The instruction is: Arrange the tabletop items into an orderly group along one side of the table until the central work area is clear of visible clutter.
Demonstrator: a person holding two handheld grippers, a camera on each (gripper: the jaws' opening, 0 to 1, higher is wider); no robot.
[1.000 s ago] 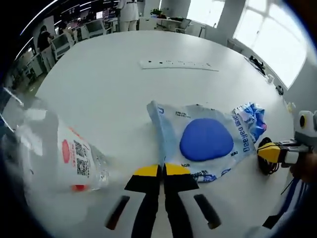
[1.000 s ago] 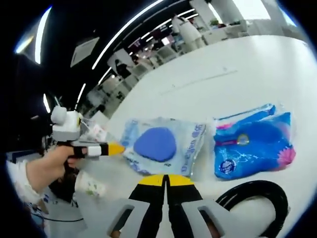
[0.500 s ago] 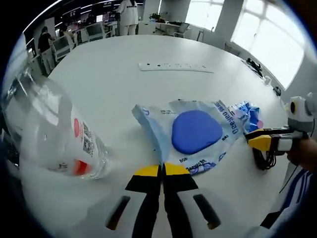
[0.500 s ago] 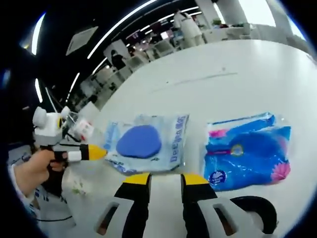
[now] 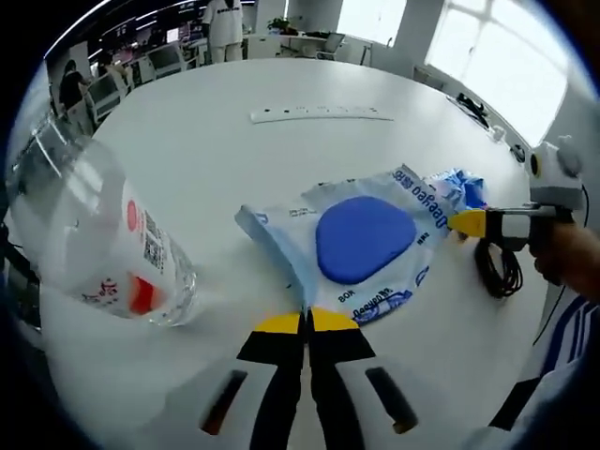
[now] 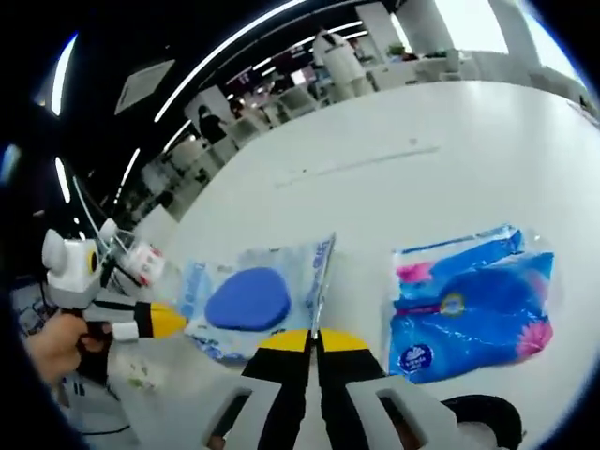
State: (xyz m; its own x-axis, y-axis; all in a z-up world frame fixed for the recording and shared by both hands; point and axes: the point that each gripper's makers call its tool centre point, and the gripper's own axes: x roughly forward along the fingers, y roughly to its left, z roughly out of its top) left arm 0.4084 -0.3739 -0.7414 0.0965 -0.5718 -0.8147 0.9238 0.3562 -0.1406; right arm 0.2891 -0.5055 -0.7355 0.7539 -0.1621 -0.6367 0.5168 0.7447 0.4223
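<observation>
Left gripper view
- left gripper [image 5: 307, 321]: yellow tips pressed together at 6 o'clock, pinching the near edge of the clear pouch.
- clear pouch [image 5: 361, 246]: flat on the white table [image 5: 216, 159], a blue oval pad inside, lying from centre toward 3 o'clock.
- plastic bottle [image 5: 89, 239]: on its side at 9 o'clock, red-and-white label, apart from the pouch.
- right gripper [image 5: 466, 222]: comes in at 3 o'clock, held by a hand [image 5: 567, 258]; its yellow tip meets the pouch's far corner; jaw gap cannot be judged here.
- black cable [image 5: 497, 272]: coiled just below that tip.
- power strip [image 5: 314, 114]: white, long, at 12 o'clock, well apart from everything else.

Right gripper view
- right gripper [image 6: 314, 339]: tips closed at 6 o'clock on the pouch's [image 6: 258, 298] corner.
- blue tissue pack [image 6: 473, 300]: at 3 o'clock, beside the pouch, a gap between them.
- left gripper [image 6: 159, 321]: at 9 o'clock, yellow tip against the pouch's opposite edge.
</observation>
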